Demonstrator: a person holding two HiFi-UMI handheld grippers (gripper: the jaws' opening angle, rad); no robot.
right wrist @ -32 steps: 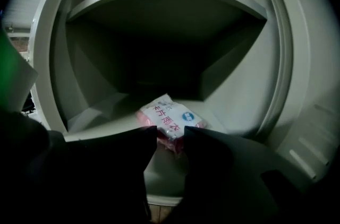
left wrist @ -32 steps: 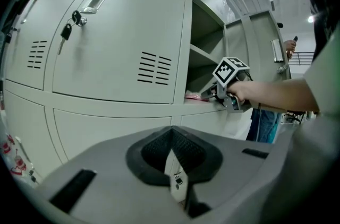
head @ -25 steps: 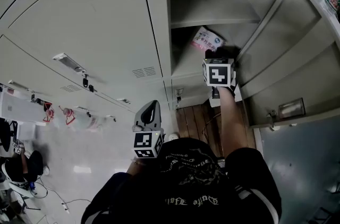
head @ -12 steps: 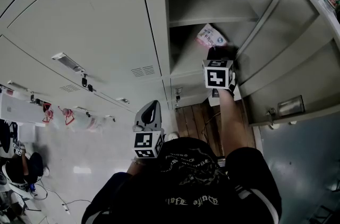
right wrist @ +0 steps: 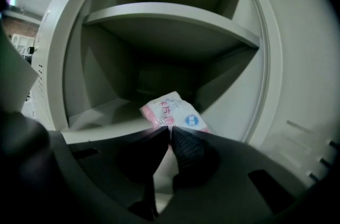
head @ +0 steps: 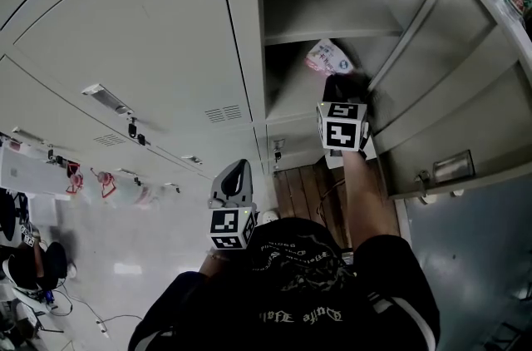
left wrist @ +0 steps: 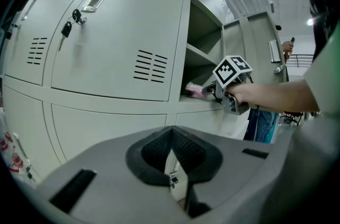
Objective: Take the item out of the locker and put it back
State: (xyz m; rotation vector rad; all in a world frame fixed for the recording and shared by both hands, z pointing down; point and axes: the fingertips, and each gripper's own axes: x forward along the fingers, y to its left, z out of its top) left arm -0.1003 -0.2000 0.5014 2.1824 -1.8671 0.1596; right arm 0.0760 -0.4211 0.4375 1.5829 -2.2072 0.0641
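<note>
**Item:** pink-white packet [right wrist: 172,110], tilted, inside open locker [right wrist: 64,58], over front edge of its bottom panel [right wrist: 101,111], below the shelf [right wrist: 170,18].
**R gripper** [right wrist: 169,131]: jaws just been closing, now pinched on packet's near edge.
**L gripper** [left wrist: 171,144]: jaws together, empty, outside locker.
**Risk:** thin edge hold on a soft pack, so it may slip out or snag the panel lip on pull-out.
**Views:** R gripper view shows the pinch. Head view hides it behind marker cube [head: 342,125] but shows the door [head: 449,83] swung open.

Pink print and blue round logo on packet [right wrist: 170,110], not legible
</note>
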